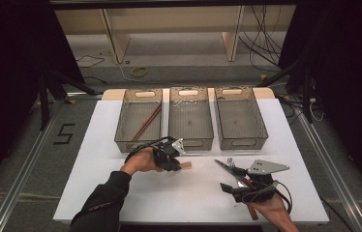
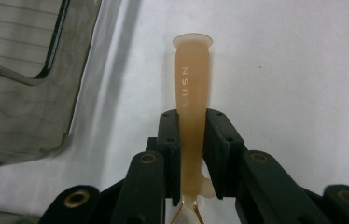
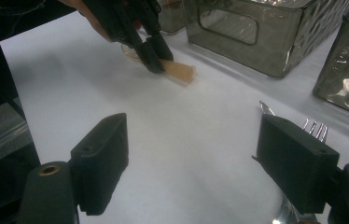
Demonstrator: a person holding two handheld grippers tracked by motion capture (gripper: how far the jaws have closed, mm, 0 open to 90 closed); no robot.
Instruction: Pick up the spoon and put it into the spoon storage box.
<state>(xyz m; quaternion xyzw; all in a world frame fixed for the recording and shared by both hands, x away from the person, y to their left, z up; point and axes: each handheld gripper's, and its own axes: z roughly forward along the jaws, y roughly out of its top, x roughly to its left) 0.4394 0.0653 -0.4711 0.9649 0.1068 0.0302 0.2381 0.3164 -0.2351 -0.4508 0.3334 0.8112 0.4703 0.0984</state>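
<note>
While your left gripper (image 2: 192, 154) is pinching that pale peach handle (image 2: 191, 88), you are working with something light, and by the look of it slightly rubbery, so it should grip well rather than skid. Its jaws are clamped on the handle's lower half, with the flared end poking out ahead over the white desk (image 1: 135, 193), just in front of the three smoky plastic bins (image 1: 191, 121). A thin coppery wire is trailing from the base near the jaws; I am judging that part bendy and easy to deform, so you are right to be holding the thicker handle. Gripping nearer the middle would be steadying it better against swinging. Over on the other side, your right gripper (image 3: 210, 163) is hovering with its jaws wide apart and nothing between them, with a fork (image 3: 315, 128) lying just beside it on the desk. That metal will be stiffer, heavier and more slippery.
</note>
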